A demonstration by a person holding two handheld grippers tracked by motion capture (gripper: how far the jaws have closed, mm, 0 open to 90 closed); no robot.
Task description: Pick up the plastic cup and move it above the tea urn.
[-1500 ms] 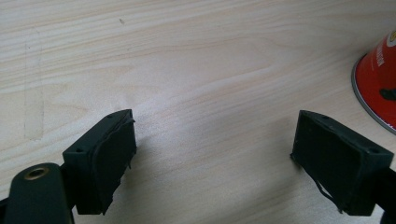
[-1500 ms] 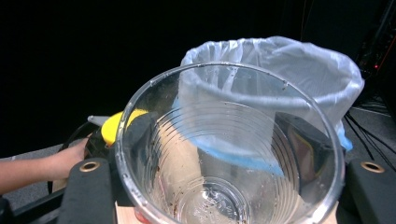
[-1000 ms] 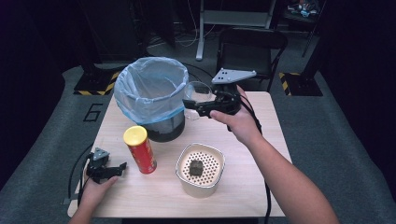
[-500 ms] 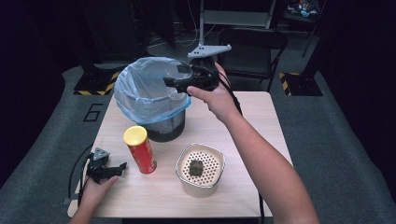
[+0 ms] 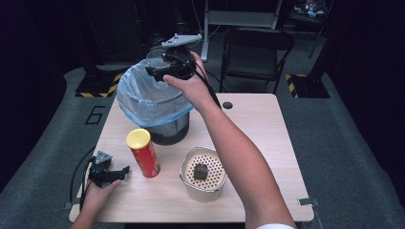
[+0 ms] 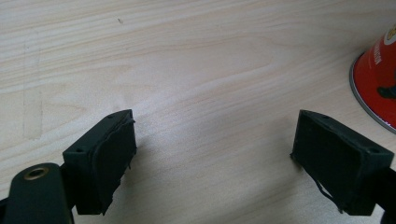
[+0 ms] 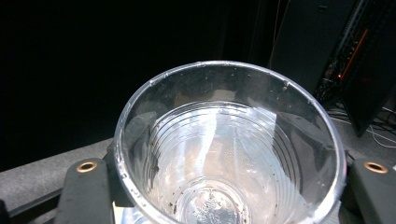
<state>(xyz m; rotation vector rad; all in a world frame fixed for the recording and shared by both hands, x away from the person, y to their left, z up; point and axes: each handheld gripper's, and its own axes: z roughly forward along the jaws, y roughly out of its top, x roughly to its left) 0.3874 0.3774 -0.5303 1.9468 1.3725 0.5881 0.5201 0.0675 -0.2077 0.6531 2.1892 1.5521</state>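
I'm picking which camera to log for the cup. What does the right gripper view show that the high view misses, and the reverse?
Right gripper view alone: dark specks and residue inside the clear plastic cup, with ribbed walls. High view alone: the bin with its blue liner, the red can, the perforated container, the left gripper on the table. Both: the cup clamped by the right gripper, raised above the bin.

The wooden table (image 5: 267, 138) carries a lined bin (image 5: 157, 102), red can (image 5: 143, 153) and perforated container (image 5: 203, 174).
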